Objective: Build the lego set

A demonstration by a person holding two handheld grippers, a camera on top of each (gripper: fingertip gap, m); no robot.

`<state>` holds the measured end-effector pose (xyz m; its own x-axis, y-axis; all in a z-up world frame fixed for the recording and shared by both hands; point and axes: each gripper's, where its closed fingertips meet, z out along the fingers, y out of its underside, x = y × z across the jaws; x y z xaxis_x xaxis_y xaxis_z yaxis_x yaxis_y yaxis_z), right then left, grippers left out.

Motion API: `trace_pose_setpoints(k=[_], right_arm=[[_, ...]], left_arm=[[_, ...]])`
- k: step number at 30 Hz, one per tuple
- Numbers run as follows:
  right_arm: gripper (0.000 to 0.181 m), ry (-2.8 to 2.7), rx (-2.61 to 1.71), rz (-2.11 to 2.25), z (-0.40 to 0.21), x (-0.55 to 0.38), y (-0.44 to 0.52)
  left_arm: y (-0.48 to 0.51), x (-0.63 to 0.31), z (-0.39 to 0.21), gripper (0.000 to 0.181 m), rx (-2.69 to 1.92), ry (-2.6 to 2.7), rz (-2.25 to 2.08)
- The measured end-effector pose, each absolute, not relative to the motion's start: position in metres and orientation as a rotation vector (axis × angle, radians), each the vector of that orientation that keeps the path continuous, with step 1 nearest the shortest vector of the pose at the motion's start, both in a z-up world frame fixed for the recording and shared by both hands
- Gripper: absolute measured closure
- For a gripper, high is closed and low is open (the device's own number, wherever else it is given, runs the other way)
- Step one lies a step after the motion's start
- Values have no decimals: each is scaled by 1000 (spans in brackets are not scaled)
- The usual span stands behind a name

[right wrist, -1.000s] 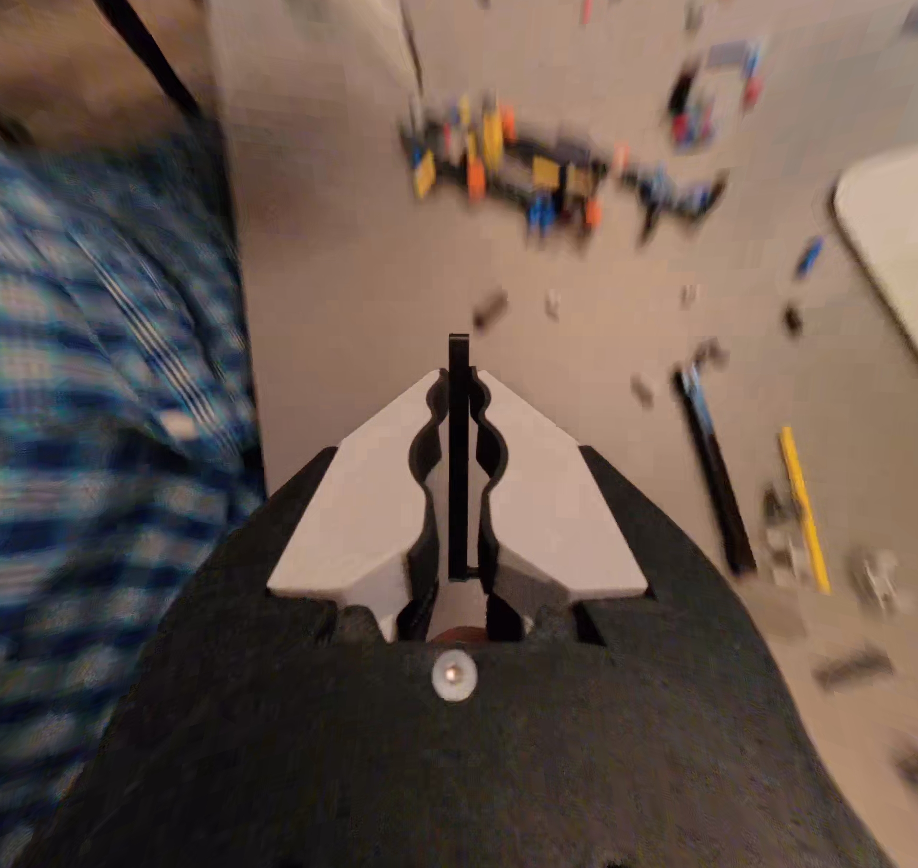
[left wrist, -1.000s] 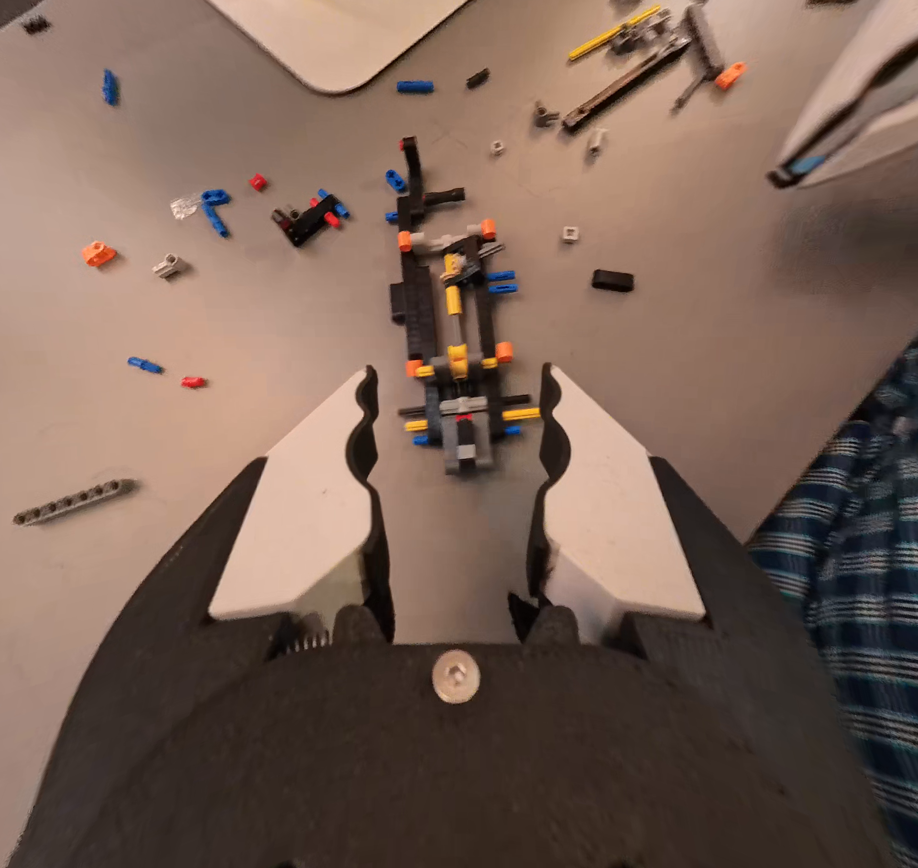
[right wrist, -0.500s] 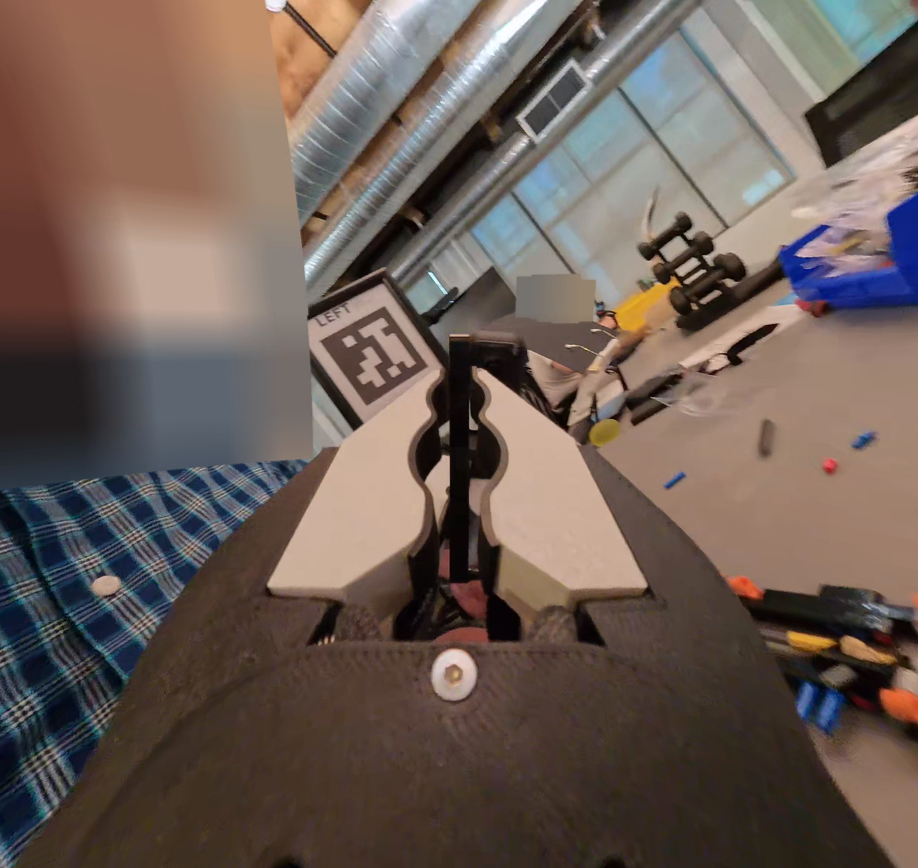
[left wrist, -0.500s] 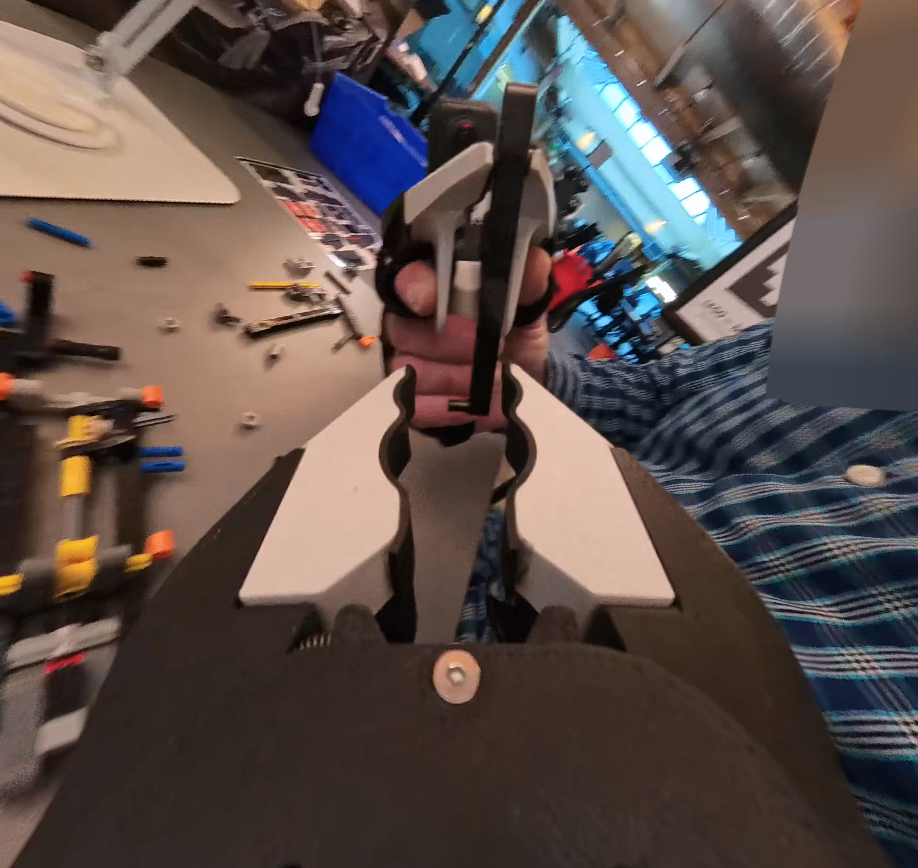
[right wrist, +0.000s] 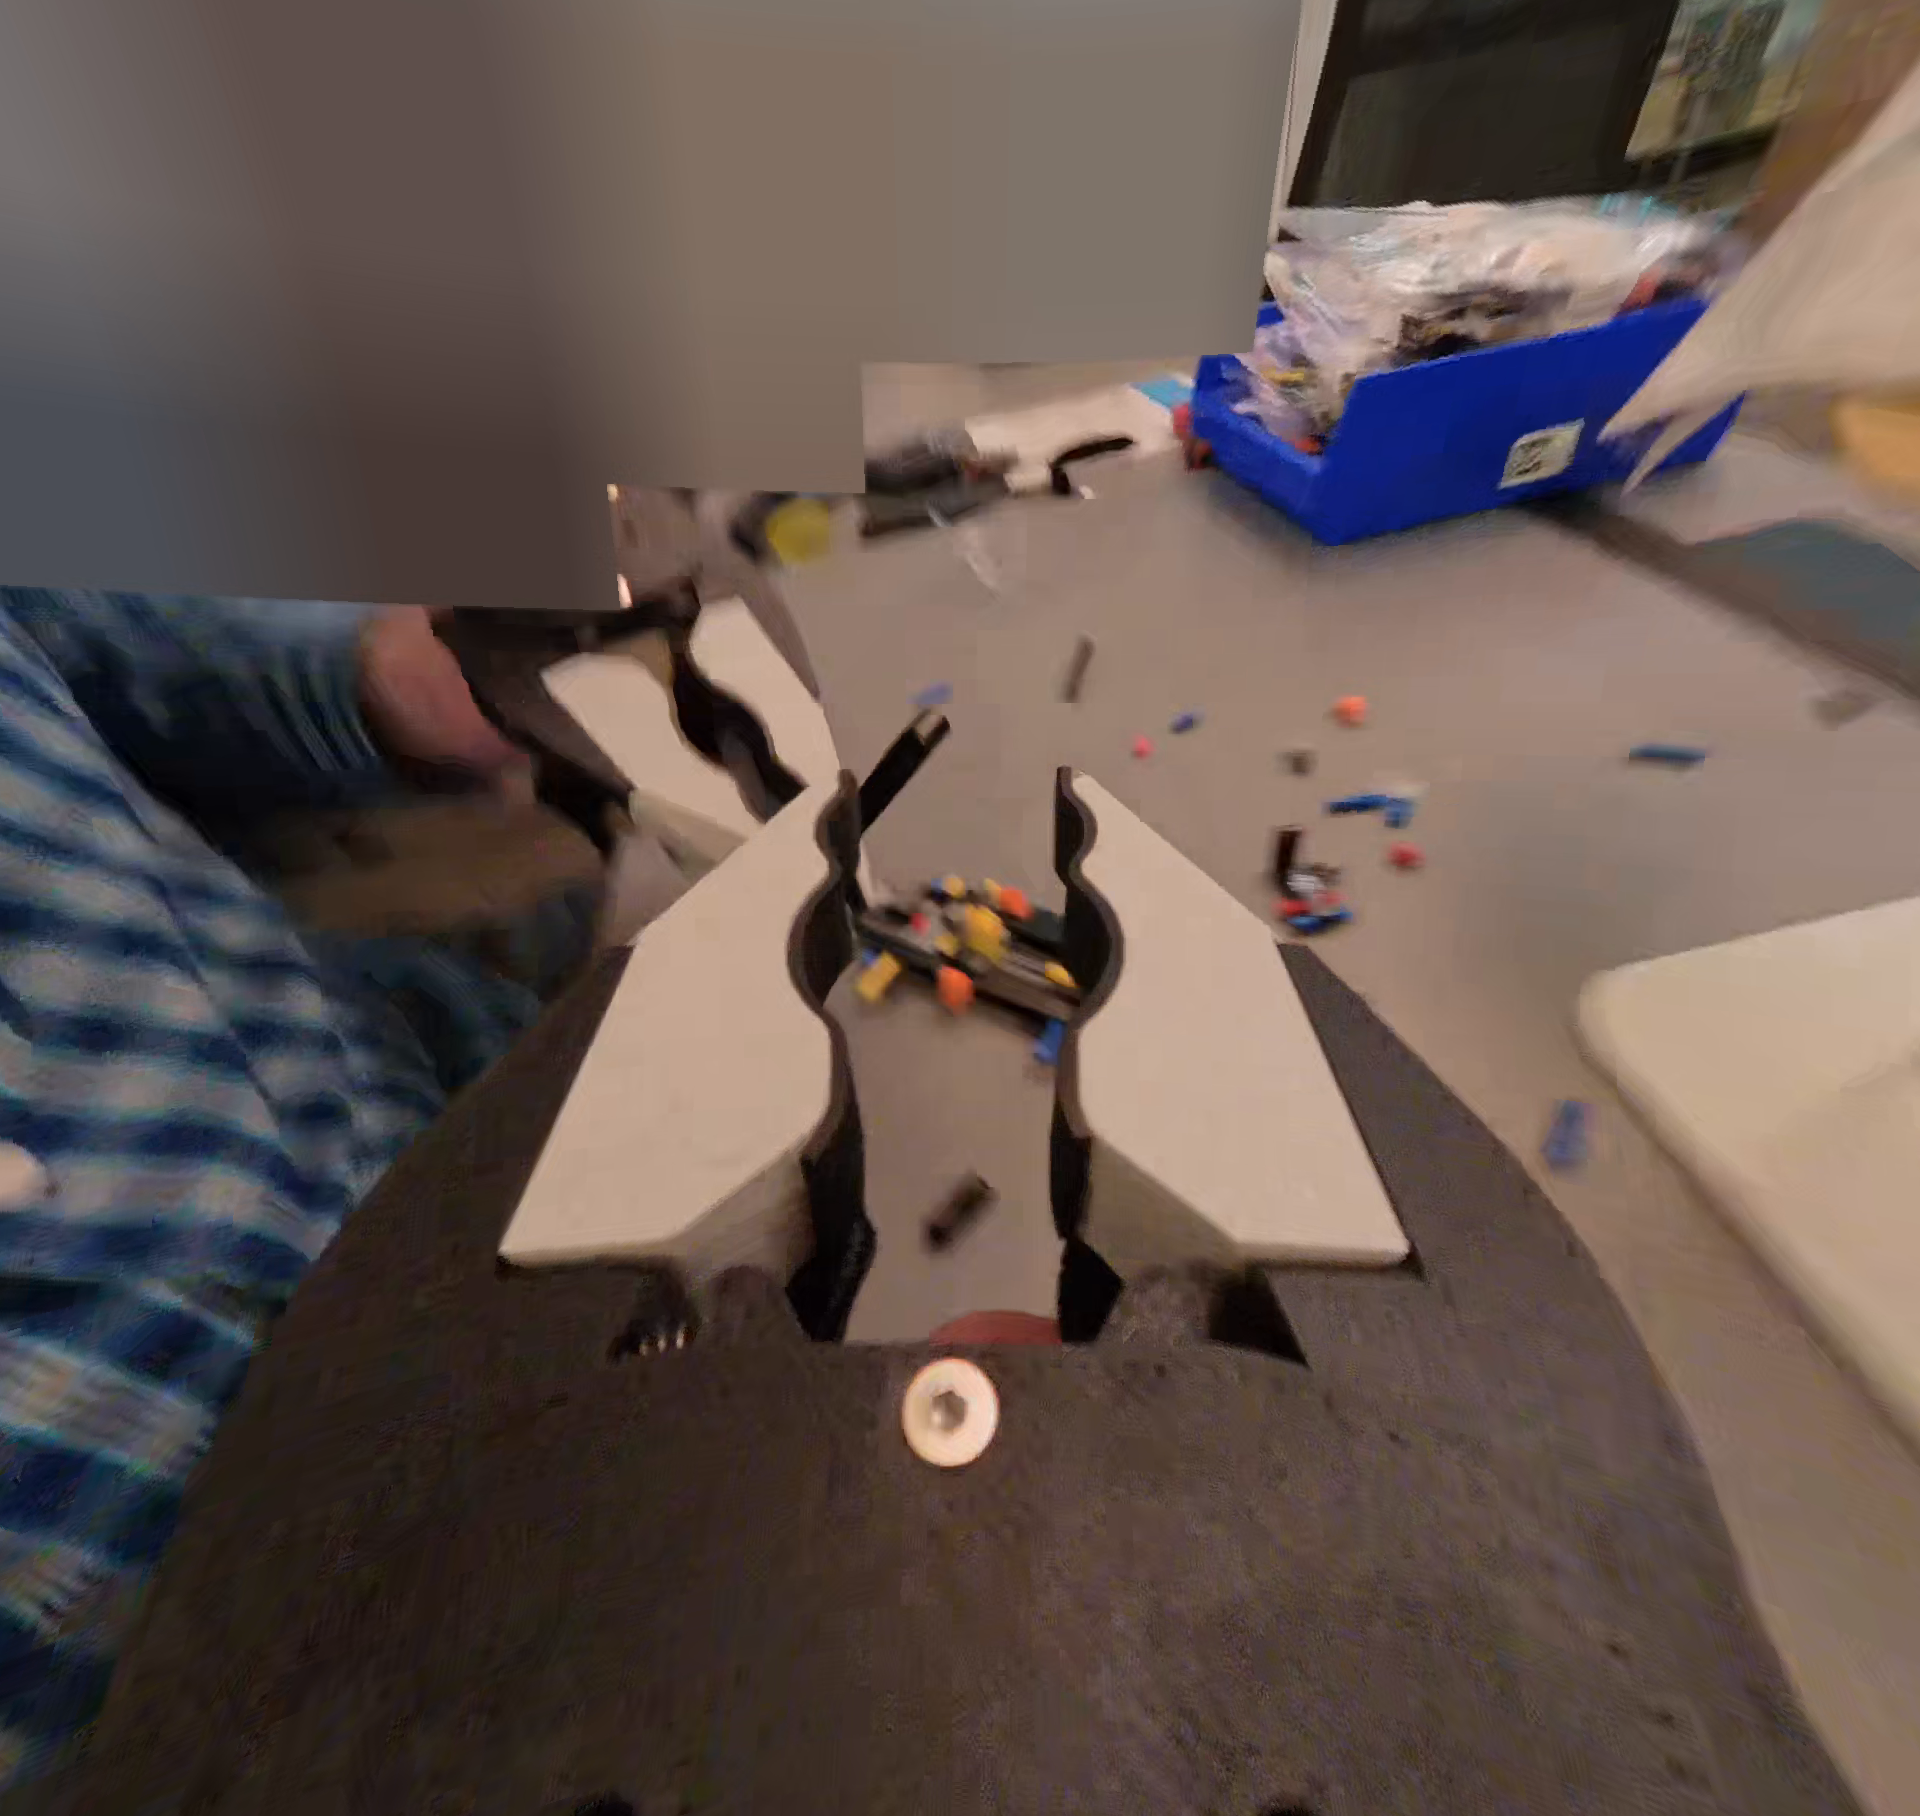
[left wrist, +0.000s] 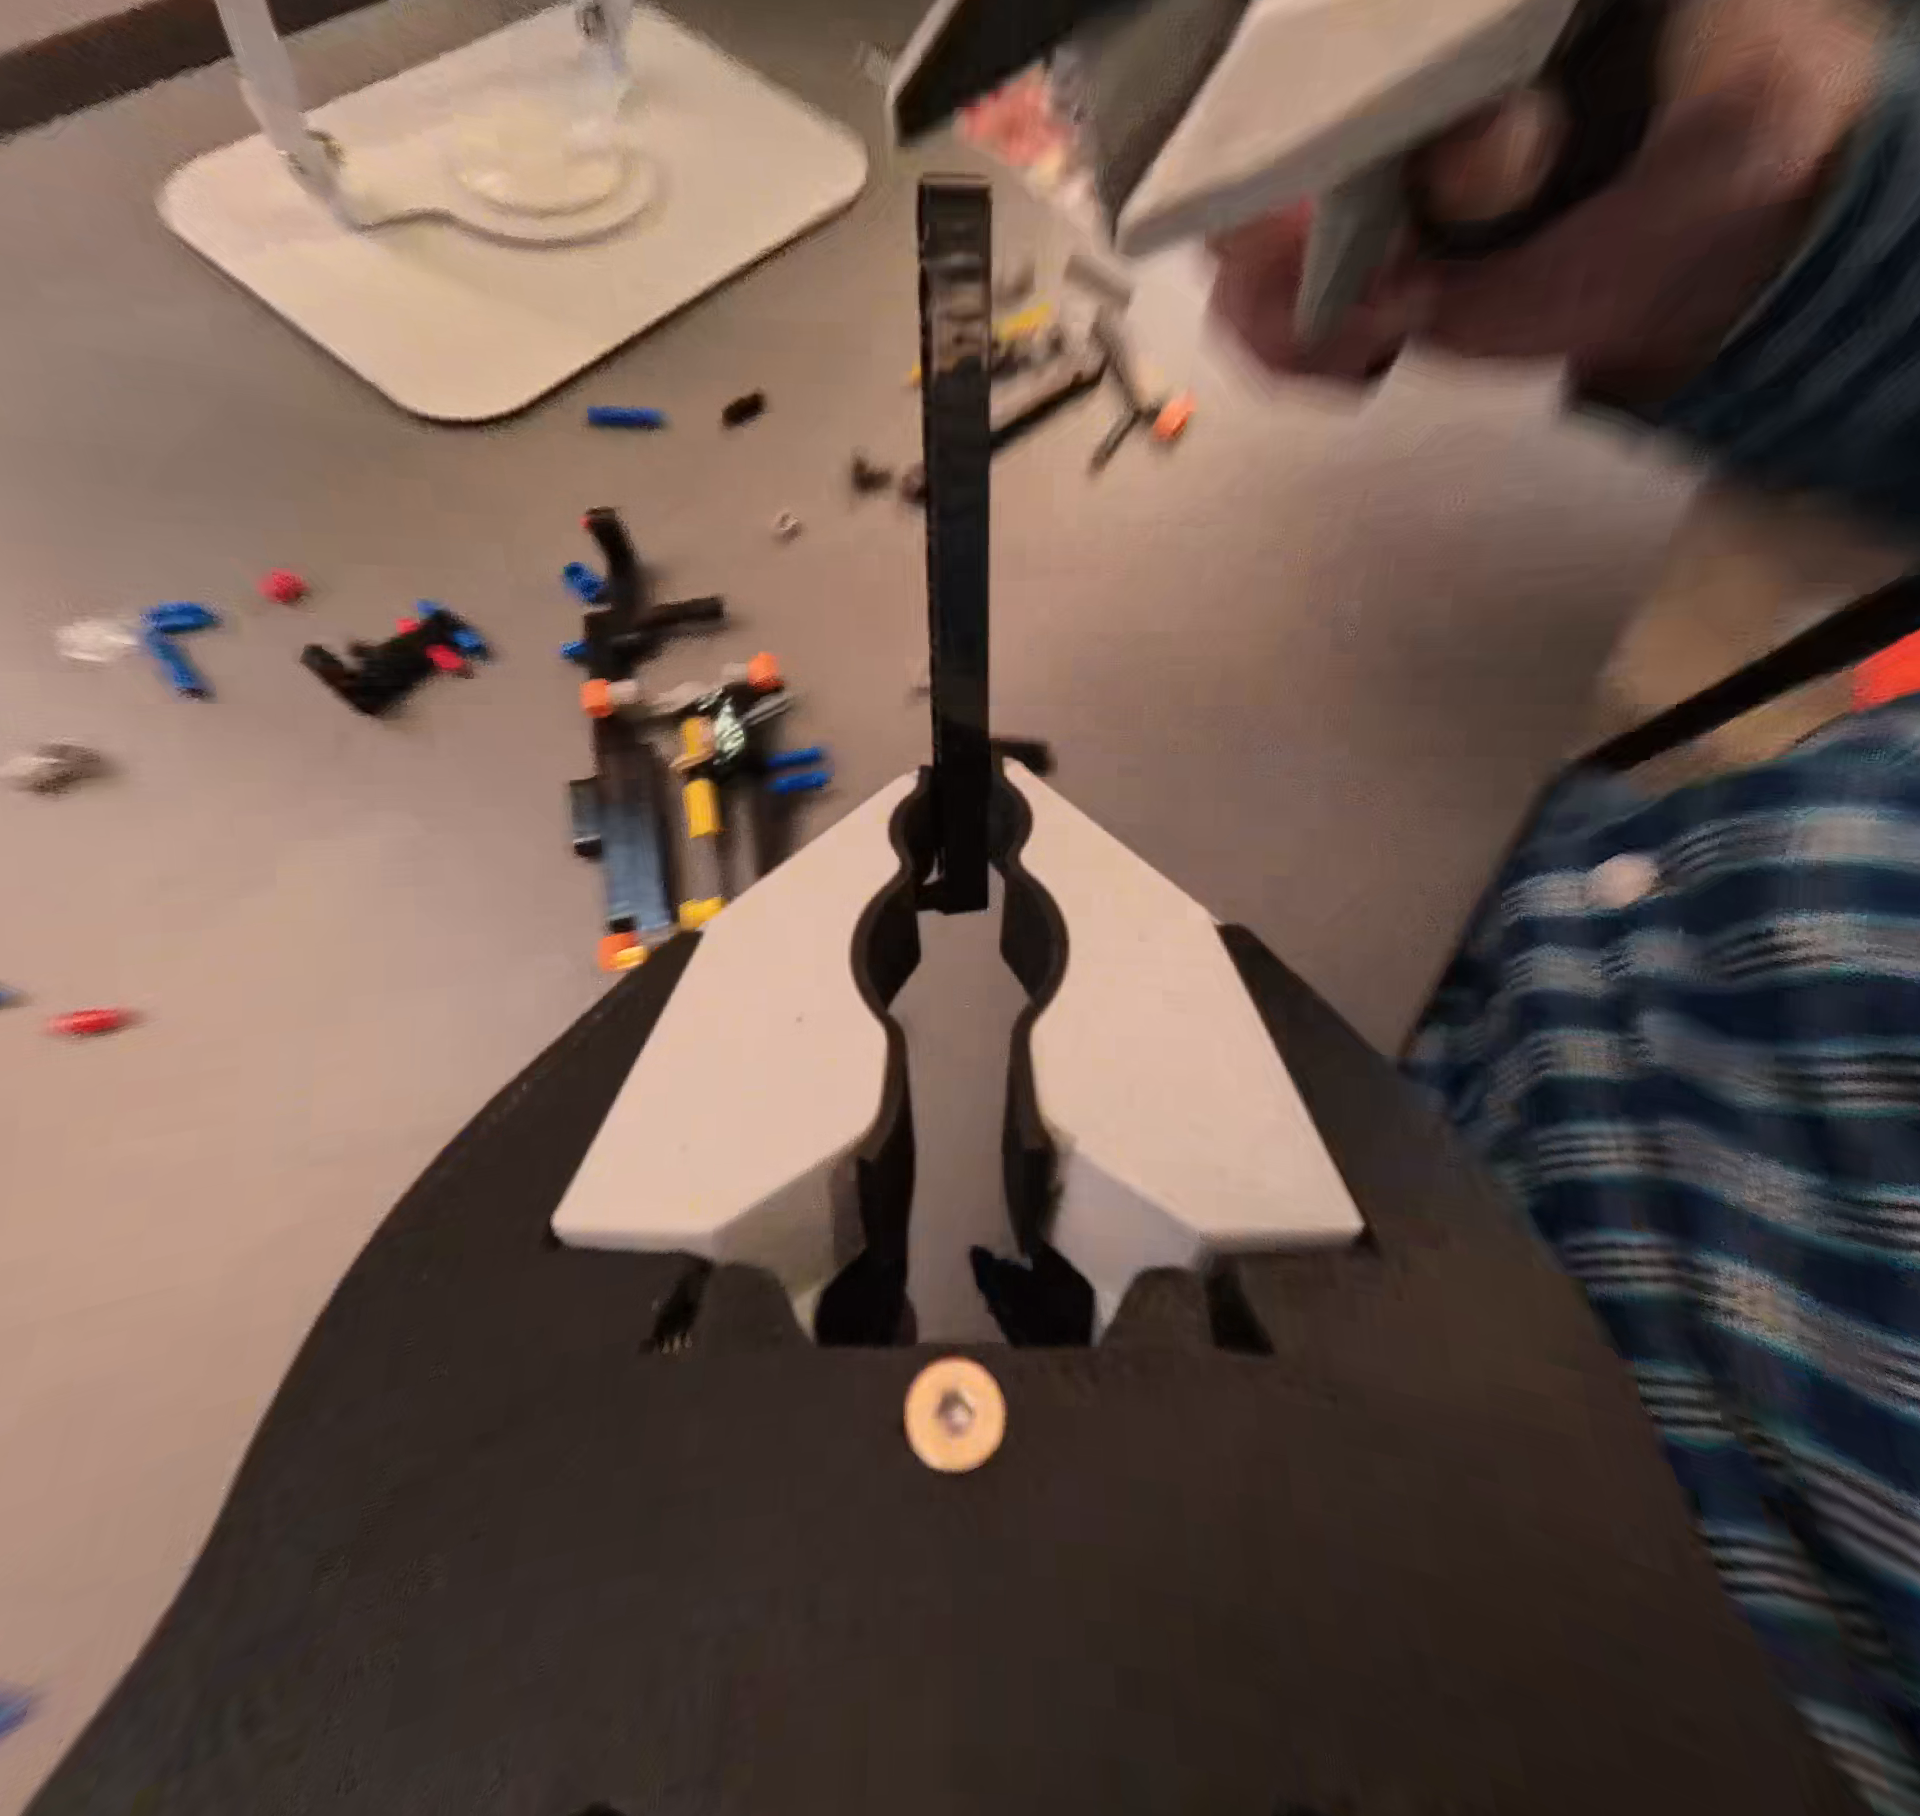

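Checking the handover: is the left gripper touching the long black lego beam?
Touching: the left wrist view shows the left gripper fingertips clamped on the long black lego beam.

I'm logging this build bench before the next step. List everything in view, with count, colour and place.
black beam: one, black, upright, pinched by the left gripper
partly built model: one, black, yellow, orange and blue, on the table left of the beam
loose pieces: many, blue, red, orange, grey and black, scattered on the grey table
white base plate: one, white, far left on the table
blue bin: one, blue, holds clear bags, far end of the table
left gripper: white fingers, shut on the beam
right gripper: white fingers, open, empty
sleeve: blue plaid, right edge
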<state>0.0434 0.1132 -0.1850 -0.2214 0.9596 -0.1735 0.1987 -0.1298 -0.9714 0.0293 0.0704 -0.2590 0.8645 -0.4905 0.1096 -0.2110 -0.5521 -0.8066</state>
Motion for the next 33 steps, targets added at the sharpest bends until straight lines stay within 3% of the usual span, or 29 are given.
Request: trace_pose_setpoints(k=[2,6,11,14,18,21,33], right_arm=[[155,-1695,-1192,1113,-186,51,99],[156,-2069,-936,576,-217,47,75],[172,-2262,-857,343,-270,44,76],[175,-2269,-870,385,-278,45,78],[176,-2222,-885,489,-276,48,84],[176,-2222,-913,503,-280,50,92],[177,-2465,-977,517,-322,60,118]], left_arm=[[67,24,-271,174,-2237,635,-217],[62,24,-286,174,-2293,818,-15],[59,29,-291,175,-2304,882,43],[62,27,-291,174,-2287,862,55],[67,24,-273,156,-2204,770,-32],[65,13,-277,131,-2217,763,-28],[84,-16,-307,105,-2306,762,-63]])
